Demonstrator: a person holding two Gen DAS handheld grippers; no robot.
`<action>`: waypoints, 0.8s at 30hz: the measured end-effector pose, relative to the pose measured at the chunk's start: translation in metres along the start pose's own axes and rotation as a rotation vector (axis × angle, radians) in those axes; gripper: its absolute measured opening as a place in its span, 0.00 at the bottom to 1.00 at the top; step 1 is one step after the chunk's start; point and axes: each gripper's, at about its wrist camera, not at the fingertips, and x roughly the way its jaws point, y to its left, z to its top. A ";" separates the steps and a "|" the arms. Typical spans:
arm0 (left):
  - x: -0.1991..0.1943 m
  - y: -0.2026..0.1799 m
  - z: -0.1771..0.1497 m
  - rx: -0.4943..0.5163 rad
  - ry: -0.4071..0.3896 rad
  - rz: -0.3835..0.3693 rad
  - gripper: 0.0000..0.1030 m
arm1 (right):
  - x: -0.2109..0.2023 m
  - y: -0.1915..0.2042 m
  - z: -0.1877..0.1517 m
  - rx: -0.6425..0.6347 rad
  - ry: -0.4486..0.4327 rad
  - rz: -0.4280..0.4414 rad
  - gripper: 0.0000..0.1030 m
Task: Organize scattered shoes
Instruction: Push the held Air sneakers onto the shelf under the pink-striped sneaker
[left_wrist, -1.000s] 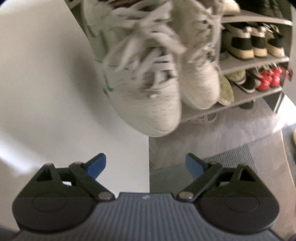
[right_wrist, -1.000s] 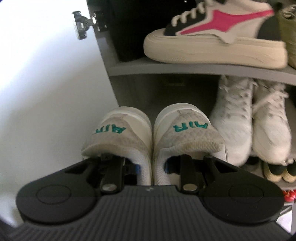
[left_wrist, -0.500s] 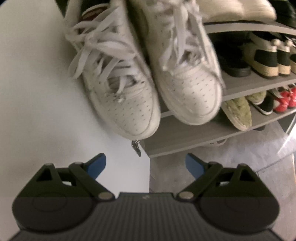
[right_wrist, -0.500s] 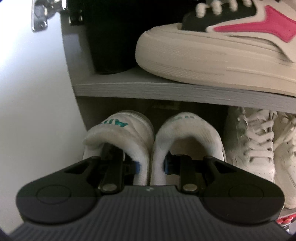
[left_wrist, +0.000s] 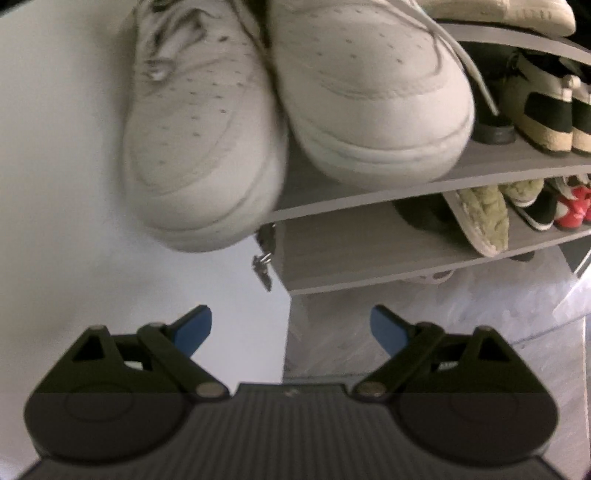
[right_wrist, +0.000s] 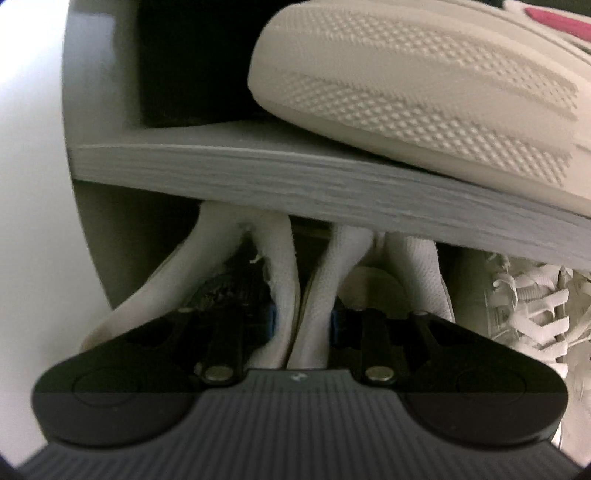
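Readable text: none in either view.
White sneakers ahead of the claw: no legible brand.
Cream sole above the claw: tread pattern only.

Both wrist views face the shoe rack closely (from opposite sides).

A pair of white perforated-leather low-top sneakers sits side by side on a grey shelf, toes jutting past its front edge, the left shoe's toe overhanging furthest. Seen from the heel end, the padded white collars of the pair touch, their inner walls pinched together between blue pads, tucked beneath the grey shelf board above.
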 end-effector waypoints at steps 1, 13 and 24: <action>0.004 -0.004 0.003 -0.007 0.003 -0.002 0.92 | 0.000 0.000 0.000 -0.001 0.004 0.000 0.31; 0.008 -0.012 0.041 -0.147 -0.074 0.012 0.92 | 0.011 -0.002 0.004 0.031 0.063 0.027 0.36; 0.004 -0.014 0.043 -0.195 -0.064 0.042 0.87 | 0.010 -0.002 0.001 0.089 0.095 0.070 0.39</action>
